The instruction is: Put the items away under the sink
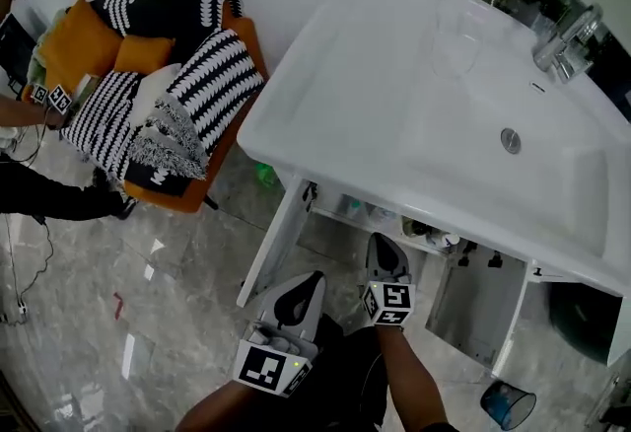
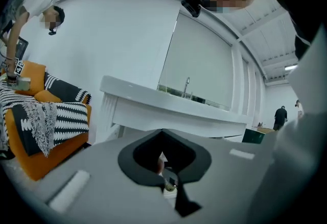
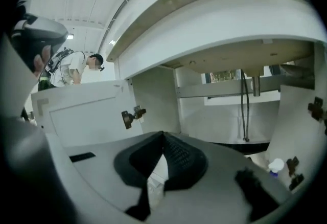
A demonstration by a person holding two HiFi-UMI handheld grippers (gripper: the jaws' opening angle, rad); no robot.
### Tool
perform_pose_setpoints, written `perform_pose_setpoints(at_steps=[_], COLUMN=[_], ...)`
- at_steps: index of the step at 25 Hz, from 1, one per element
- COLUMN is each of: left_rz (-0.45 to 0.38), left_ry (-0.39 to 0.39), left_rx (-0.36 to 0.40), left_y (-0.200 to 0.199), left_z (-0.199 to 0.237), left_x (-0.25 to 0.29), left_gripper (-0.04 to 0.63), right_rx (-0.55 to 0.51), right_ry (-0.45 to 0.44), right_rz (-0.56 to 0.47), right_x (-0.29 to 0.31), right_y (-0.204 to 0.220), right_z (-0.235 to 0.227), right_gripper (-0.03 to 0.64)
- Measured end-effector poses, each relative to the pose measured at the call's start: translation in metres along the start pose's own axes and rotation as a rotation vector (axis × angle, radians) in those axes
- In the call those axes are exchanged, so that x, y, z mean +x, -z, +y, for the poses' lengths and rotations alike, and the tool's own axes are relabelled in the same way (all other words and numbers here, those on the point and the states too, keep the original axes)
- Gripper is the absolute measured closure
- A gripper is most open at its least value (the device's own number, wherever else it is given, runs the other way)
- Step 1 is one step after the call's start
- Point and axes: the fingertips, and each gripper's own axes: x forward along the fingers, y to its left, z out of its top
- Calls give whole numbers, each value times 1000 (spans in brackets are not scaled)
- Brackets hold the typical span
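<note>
The white sink cabinet (image 1: 394, 124) stands with both doors swung open below the basin. Several small items (image 1: 426, 231) lie on its floor, among them a white bottle with a blue cap (image 3: 276, 165). My right gripper (image 1: 381, 243) points into the opening at the left part, jaws shut with nothing gripped; in the right gripper view (image 3: 163, 135) its tips meet in front of the cabinet's back wall and the hoses (image 3: 245, 110). My left gripper (image 1: 312, 280) hangs beside it outside the left door (image 1: 268, 245), also closed (image 2: 162, 131), with no item seen in its hold.
The right door (image 1: 481, 307) stands open toward me. An orange armchair with striped cushions (image 1: 148, 85) is at the left, a person (image 1: 25, 188) beside it. A green thing (image 1: 264, 174) lies behind the cabinet, a blue cup (image 1: 508, 405) and a dark bin (image 1: 582, 322) at the right.
</note>
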Motion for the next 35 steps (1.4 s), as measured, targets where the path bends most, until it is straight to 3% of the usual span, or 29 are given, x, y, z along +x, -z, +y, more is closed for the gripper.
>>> perform_pose_setpoints(at_steps=[5,19,27,35], left_rz=[29,89,102,94], left_ry=[-15,-10,2,85], left_rx=[-6,-24,-42,17], left_y=[-50,-201,-262,-301], left_z=[-14,-79,-112,-152], left_x=[-22,-88,-112,-115], left_gripper=[588,588,588,588], right_rx=[35,83,109,76], right_ry=[0,41,79,83], right_rz=[95,174,189,132], right_x=[-42,-167,-237,-303], right_y=[-31,-175,-244,-317], right_z=[24,68,74,89], right_gripper=[601,601,601,601])
